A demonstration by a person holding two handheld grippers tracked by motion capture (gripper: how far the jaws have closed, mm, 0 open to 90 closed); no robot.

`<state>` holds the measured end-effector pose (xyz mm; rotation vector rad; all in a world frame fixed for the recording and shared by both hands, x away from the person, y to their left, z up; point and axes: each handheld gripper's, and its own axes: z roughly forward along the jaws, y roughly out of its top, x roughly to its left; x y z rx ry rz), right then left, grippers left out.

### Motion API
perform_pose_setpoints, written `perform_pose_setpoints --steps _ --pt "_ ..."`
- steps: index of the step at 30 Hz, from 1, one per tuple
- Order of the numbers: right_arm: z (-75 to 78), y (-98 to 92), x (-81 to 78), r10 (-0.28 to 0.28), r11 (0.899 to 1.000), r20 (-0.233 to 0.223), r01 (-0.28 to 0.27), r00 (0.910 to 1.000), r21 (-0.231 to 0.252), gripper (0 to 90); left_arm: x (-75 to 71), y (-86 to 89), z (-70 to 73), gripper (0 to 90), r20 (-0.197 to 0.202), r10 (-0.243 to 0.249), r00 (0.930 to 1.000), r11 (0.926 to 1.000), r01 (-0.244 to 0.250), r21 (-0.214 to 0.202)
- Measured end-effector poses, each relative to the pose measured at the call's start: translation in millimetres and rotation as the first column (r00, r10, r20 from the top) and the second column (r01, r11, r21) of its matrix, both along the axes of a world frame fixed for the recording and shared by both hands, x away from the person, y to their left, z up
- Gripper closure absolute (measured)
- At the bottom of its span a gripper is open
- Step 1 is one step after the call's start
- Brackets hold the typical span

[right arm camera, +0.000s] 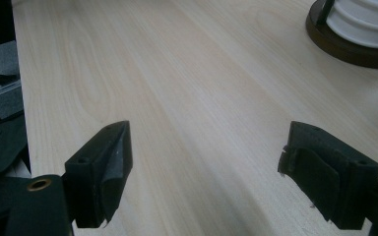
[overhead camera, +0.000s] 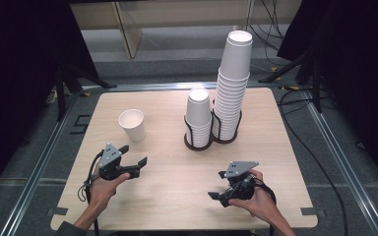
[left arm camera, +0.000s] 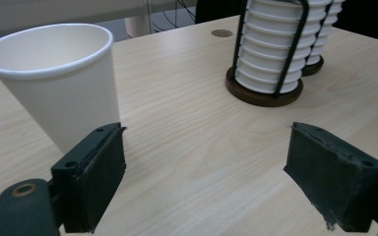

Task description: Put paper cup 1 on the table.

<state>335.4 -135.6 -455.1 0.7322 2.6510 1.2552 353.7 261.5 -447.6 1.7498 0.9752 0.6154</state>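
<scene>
Just beyond left gripper [left arm camera: 206, 172], jaws apart and empty: cup [left arm camera: 61, 81], upright, beside left finger [left arm camera: 96, 172]. Right gripper [right arm camera: 211, 177]: spread, empty. Risk: finger clips cup, toppling it

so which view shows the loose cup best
The left gripper view: the cup stands upright and close, its rim and wall sharp, just beyond the left finger. The high view shows the same cup small, alone on the table. The right gripper view faces bare tabletop.
</scene>
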Motion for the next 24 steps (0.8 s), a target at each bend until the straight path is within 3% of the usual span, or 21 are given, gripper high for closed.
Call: perform_pose_setpoints --steps 6,7,14,21,23,24 --pt "3.2 -4.2 2.3 -0.019 1.000 0.024 0.018 0.9995 0.016 19.5 -13.7 -7.4 0.1 14.5 -0.004 -0.031 0.9995 0.9992 0.031 -0.025" --pt "4.0 -5.1 2.3 -0.029 0.999 0.018 0.029 0.9994 0.023 19.5 -17.0 -7.7 0.8 14.5 -0.011 -0.031 0.9995 0.9995 0.030 -0.011" --pt "10.3 -14.3 7.0 -0.098 0.993 0.037 0.096 0.9945 0.064 19.5 -34.5 -13.5 -3.4 14.5 -0.015 -0.066 0.9977 0.9975 0.066 -0.024" --pt "23.5 -27.7 14.9 -0.178 0.976 0.059 0.169 0.9822 0.140 19.0 -51.9 -18.7 -2.3 14.5 -0.017 -0.089 0.9959 0.9956 0.089 -0.029" --pt "28.5 -31.6 16.8 -0.202 0.969 0.046 0.193 0.9783 0.151 18.9 -56.1 -19.6 -2.4 14.5 -0.021 -0.093 0.9954 0.9952 0.093 -0.032" --pt "31.6 -34.2 17.3 -0.224 0.966 0.065 0.213 0.9723 0.149 18.8 -57.9 -20.1 -2.4 14.5 -0.022 -0.094 0.9953 0.9951 0.093 -0.031"
